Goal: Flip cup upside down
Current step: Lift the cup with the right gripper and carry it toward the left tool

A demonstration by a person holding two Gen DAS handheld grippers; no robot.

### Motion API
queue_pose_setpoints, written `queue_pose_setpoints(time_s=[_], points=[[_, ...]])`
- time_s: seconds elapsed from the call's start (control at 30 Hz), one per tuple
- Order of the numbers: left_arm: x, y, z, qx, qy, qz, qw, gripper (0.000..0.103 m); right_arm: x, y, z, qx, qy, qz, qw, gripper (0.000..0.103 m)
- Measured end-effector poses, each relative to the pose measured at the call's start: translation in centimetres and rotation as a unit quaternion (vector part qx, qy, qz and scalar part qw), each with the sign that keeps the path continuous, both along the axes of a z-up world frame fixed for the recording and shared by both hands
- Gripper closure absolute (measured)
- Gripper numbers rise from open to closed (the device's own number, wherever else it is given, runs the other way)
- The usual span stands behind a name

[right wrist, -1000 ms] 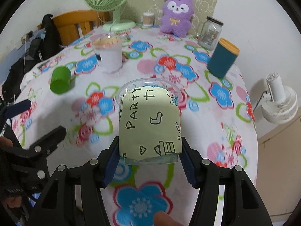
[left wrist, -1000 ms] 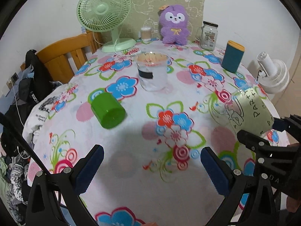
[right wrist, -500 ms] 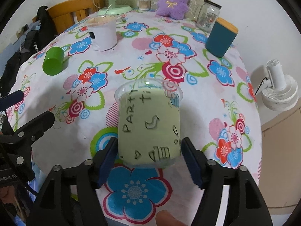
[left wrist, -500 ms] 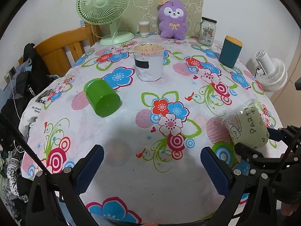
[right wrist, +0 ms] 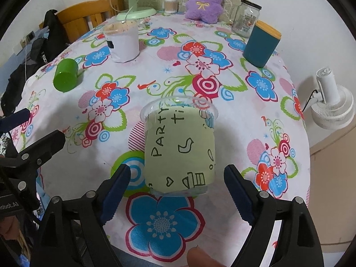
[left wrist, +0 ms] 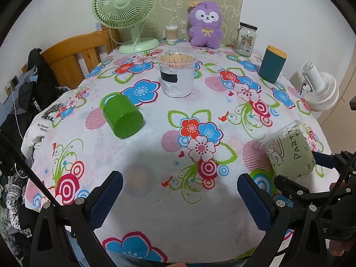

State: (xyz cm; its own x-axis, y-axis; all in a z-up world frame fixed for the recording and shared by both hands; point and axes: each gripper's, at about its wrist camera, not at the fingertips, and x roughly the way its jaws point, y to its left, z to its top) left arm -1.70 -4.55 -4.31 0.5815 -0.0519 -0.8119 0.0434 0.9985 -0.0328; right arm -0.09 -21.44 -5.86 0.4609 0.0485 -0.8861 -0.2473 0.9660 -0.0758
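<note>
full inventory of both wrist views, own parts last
party cup: 1, clear with pale green label, near table edge, between the right fingers, untouched
green cup: 1, green, on its side, table left
wrapped cup: 1, white with black patch, upright, table centre-back
canister: 1, teal with orange lid, table right-back
glass jar: 1, clear with dark lid, table back
plush toy: 1, purple, table back
swab tub: 1, clear, beside the plush
desk fan: 1, pale green, back left
small fan: 1, white, off the table, right
chair: 1, wooden, left
tablecloth: 1, white floral
left gripper: 1, black with blue fingers, open
right gripper: 1, same, open
</note>
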Motion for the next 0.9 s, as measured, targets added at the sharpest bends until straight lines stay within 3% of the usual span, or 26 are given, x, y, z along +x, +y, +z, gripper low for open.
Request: queue_pose_setpoints(time_s=[0.4,0.9], points=[[0.0,-1.4,1.9,-0.012,-0.01,-0.01,0.9998,0.0,-0.8,-2.1,2.8,0.018,-0.031,-0.016,0.999,0.01],[0.2,-5.7,2.6,-0.02,-0.008,-0.036,0.9991,0.0,-2.4,-8.7,4.1,0.019,-0.049,-0.061,0.997,0.01]])
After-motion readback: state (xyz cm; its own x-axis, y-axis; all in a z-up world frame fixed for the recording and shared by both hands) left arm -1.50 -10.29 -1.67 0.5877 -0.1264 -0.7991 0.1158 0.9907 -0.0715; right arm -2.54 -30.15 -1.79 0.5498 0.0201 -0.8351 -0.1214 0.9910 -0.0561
